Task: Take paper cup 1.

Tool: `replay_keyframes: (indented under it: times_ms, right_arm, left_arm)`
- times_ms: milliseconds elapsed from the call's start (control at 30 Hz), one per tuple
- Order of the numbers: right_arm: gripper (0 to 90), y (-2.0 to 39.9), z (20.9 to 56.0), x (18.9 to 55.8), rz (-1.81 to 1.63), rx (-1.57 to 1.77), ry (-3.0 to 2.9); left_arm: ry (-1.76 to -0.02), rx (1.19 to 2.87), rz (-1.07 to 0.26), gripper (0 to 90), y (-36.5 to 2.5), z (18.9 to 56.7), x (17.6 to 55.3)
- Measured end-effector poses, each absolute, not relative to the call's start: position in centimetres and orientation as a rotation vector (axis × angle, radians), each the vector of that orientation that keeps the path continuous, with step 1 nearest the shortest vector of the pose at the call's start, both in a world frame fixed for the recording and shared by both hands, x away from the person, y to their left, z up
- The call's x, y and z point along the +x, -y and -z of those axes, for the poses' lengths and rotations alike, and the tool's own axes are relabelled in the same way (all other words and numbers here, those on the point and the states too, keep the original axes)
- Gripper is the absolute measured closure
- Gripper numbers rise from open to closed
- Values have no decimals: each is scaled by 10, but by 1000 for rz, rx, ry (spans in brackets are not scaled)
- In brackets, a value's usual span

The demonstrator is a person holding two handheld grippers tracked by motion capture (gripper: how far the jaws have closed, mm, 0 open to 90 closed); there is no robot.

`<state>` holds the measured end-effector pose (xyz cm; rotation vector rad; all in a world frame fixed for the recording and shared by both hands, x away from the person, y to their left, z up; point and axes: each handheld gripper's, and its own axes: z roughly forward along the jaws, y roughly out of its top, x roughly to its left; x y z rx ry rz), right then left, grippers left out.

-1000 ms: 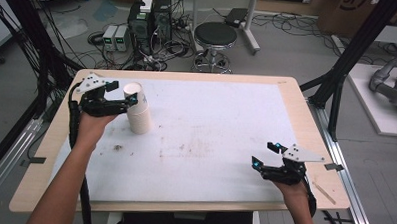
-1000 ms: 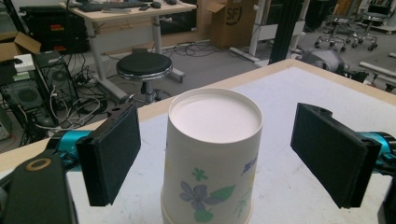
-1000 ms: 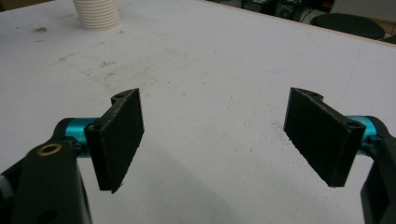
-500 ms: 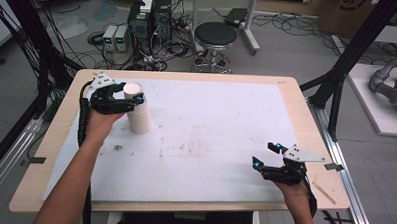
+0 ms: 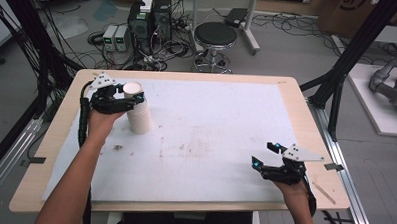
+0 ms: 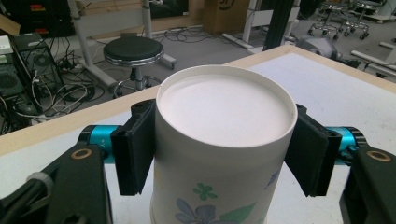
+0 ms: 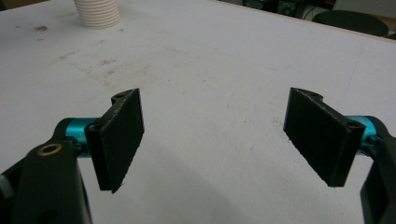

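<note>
A stack of white paper cups (image 5: 138, 116) stands upside down at the far left of the white mat (image 5: 211, 132); its flat base faces up and blue flowers are printed on the side (image 6: 219, 135). My left gripper (image 5: 133, 95) reaches in from the left at the top of the stack. Its jaws have just been closing, and both black pads (image 6: 135, 149) now press on the top cup's sides. My right gripper (image 5: 265, 154) rests near the front right of the mat, open with nothing between its pads (image 7: 119, 135). The stack's ribbed rims (image 7: 98, 11) show far off in the right gripper view.
The wooden table (image 5: 297, 95) borders the mat on all sides. Faint stains (image 5: 117, 147) mark the mat's middle and left. Behind the table stand a black stool (image 5: 215, 35), computer boxes (image 5: 150, 18) and loose cables on the floor. Black frame posts (image 5: 338, 72) rise at the right.
My left gripper has slid a little toward the cup stack and its jaws have closed from wide apart onto the top cup. My right gripper has stayed put.
</note>
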<state>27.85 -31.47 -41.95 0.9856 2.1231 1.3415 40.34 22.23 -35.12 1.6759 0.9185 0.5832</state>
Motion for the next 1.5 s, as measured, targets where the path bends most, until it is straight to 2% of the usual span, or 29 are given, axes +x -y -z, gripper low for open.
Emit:
replay_keyframes:
  times_ms: [400, 867, 1100, 1500]
  right_arm:
    - [206, 312, 421, 283, -1357, 968, -2139]
    - [206, 310, 418, 283, -1367, 949, -2150]
    - [207, 309, 418, 282, -1368, 953, -2148]
    - [207, 312, 418, 277, -1362, 969, -2149]
  left_arm:
    - [-903, 1614, -604, 338, -227, 333, 393]
    - [-846, 1481, -685, 345, -235, 281, 374]
    - [-818, 1451, -719, 349, -241, 267, 359]
    - [-729, 1477, -553, 348, -236, 287, 326]
